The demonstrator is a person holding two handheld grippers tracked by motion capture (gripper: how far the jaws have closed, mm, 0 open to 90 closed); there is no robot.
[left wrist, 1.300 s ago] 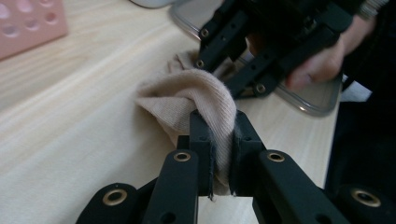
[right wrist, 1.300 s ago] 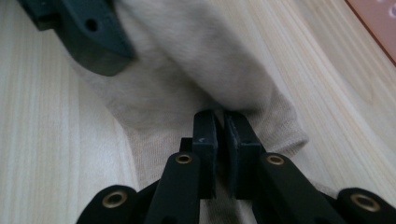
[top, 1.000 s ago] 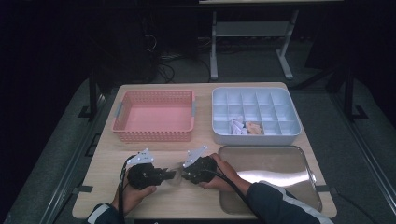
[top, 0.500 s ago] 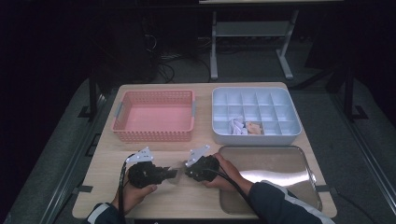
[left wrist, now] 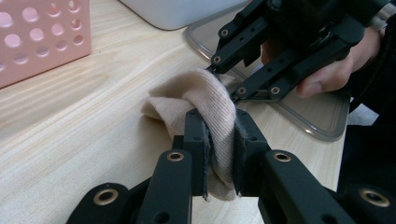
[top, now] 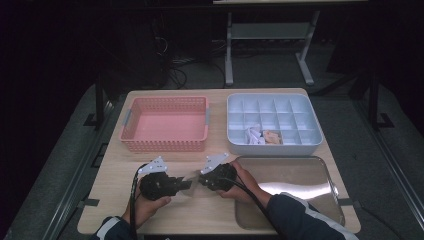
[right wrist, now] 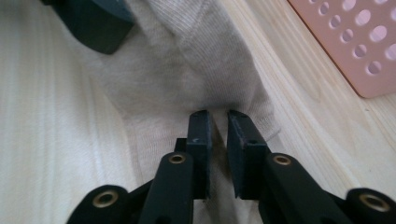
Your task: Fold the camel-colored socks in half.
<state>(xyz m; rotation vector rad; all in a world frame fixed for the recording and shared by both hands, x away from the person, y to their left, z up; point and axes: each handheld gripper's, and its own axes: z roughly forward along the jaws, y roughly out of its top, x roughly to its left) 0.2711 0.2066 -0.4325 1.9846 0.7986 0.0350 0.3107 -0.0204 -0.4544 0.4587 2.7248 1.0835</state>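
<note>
A small beige ribbed knit cloth (left wrist: pixel 205 102) lies bunched on the pale wooden table (top: pixel 115 175), near its front edge, between the two grippers. The left gripper (left wrist: pixel 219 140) has its black jaws nearly together, pinching a thick fold of the cloth; its lower end disappears behind the jaws. The right gripper (right wrist: pixel 218 135) has its jaws drawn almost together on a thin edge of the same cloth, having just eased a touch wider; how firmly the pads press there is hard to make out. In the high view the cloth (top: pixel 192 181) is barely visible between the dark gripper bodies.

Behind stands a pink perforated plastic basket (top: pixel 165 145), and to its right a white divided plastic tray (top: pixel 274 147) with small pale items in two front compartments, too small to identify. A shiny metal tray (top: pixel 300 180) lies at front right, partly covered by the person's sleeve. No writing is legible.
</note>
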